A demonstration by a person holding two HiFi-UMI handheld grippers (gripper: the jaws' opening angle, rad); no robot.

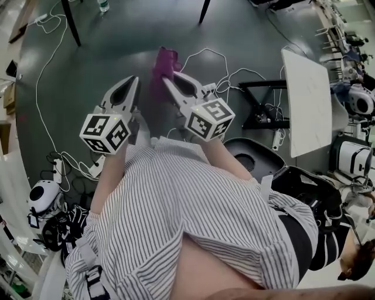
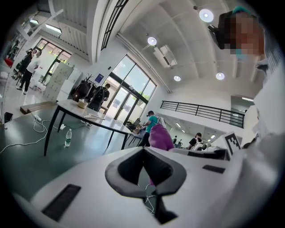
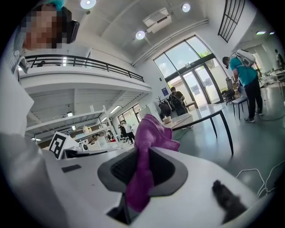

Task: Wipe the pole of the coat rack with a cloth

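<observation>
Two: left hand-held gripper [image 1: 134, 81] and right hand-held gripper [image 1: 166, 81]. One purple cloth [image 1: 163, 64] at twelve o'clock. One water bottle [image 1: 103, 6] at eleven o'clock.

- Purple cloth [image 3: 151, 133]: soft and crumpled, clamped between the jaws of the right gripper [image 3: 141, 167].
- Its bunched top rises beyond the jaw tips; a tail hangs below them.

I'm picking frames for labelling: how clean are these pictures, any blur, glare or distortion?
Head view: strong wide-angle bend, dark floor, purple cloth slightly smeared. Left gripper view: round fisheye with black corners, ceiling lamps flare white. Right gripper view: same fisheye, windows washed out, cloth crisp in the right tongs.
</observation>
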